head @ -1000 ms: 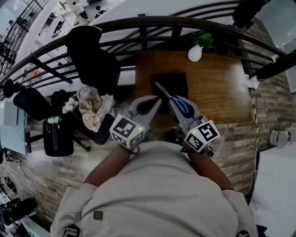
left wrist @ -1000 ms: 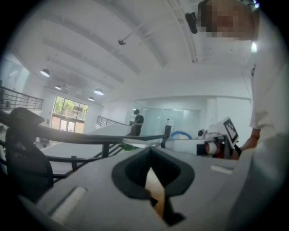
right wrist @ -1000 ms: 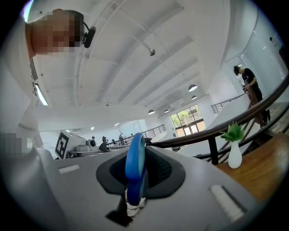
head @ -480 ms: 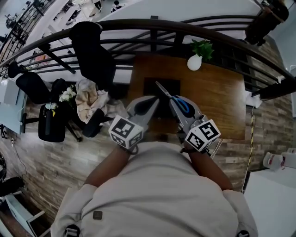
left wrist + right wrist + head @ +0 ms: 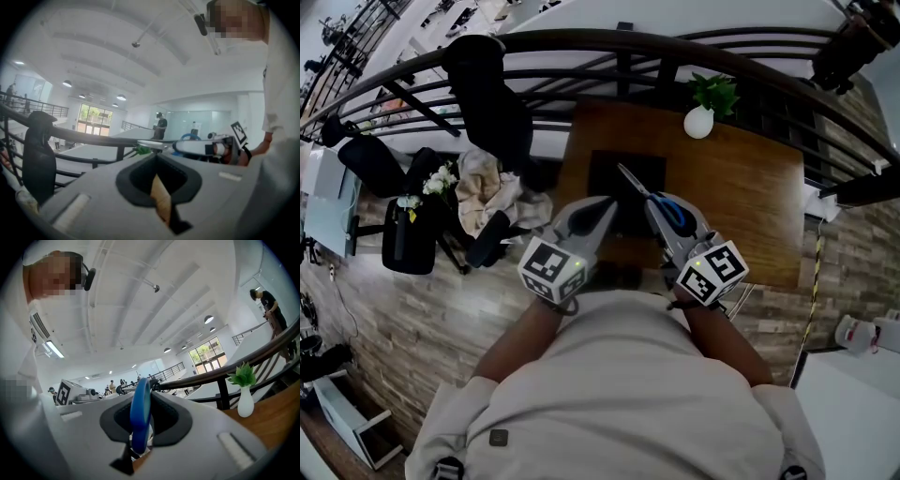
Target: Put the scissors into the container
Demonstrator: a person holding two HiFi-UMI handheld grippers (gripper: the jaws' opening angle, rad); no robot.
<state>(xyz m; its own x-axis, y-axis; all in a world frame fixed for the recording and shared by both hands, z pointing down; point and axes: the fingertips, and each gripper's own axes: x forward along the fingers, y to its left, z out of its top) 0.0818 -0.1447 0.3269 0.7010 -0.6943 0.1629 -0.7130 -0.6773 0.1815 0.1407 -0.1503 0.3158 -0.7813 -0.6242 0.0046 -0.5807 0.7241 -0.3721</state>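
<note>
So the right gripper (image 5: 664, 214) is clamped on the scissors (image 5: 649, 195), you can see it clearly in the right gripper view: the blue handle loop (image 5: 140, 411) sits edge-on, pinched right between the two jaws. In the head view the blades stick out up and to the left past the gripper, and the tip overlaps the black container (image 5: 605, 173). The scissors are up in the air in the gripper's grip, not inside the container.

The left gripper (image 5: 602, 208) is just beside the right one, also pointing toward the container. Its jaws are pressed together with nothing in them; the left gripper view only shows a thin slit between them (image 5: 159, 187) with brown wood behind it. That view also catches the scissors (image 5: 157, 146) off to the right, held level.

The container sits on a wooden table (image 5: 741, 187), toward its left side. A white vase (image 5: 698, 120) with a small green plant is at the far edge, well apart from the container, next to the dark railing (image 5: 581, 42). A black chair (image 5: 492, 103) stands off to the left of the table
</note>
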